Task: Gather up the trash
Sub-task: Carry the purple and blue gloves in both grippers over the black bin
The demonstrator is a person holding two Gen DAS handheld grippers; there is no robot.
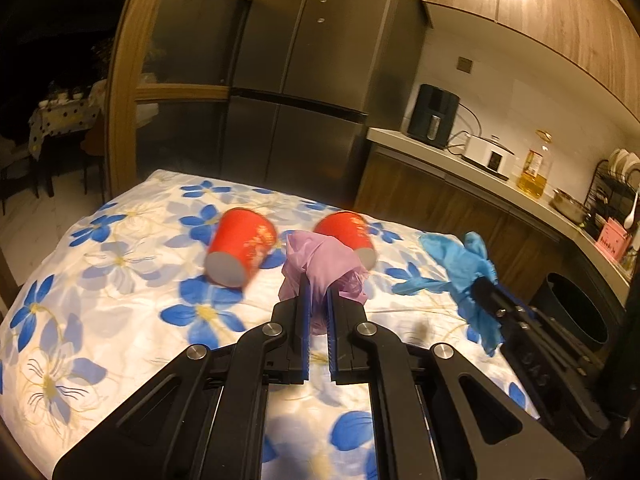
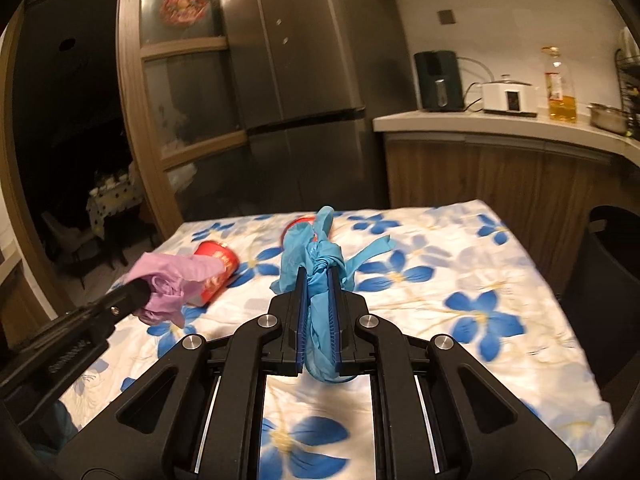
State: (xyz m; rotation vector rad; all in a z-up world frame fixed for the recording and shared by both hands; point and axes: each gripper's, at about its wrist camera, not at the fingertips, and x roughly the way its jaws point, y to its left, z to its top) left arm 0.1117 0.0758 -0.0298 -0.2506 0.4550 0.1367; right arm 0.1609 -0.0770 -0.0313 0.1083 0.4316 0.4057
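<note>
Two soft, limp gloves are held clamped above the floral tablecloth (image 1: 120, 300) — the pink glove (image 1: 320, 264) in the left gripper (image 1: 318, 304), the blue glove (image 2: 316, 276) in the right gripper (image 2: 318, 292) — each best pinched at its bunched middle, being light and slippery.

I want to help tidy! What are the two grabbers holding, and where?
Left gripper pinches the purple glove by its bunched middle; right gripper pinches the blue glove likewise.
</note>
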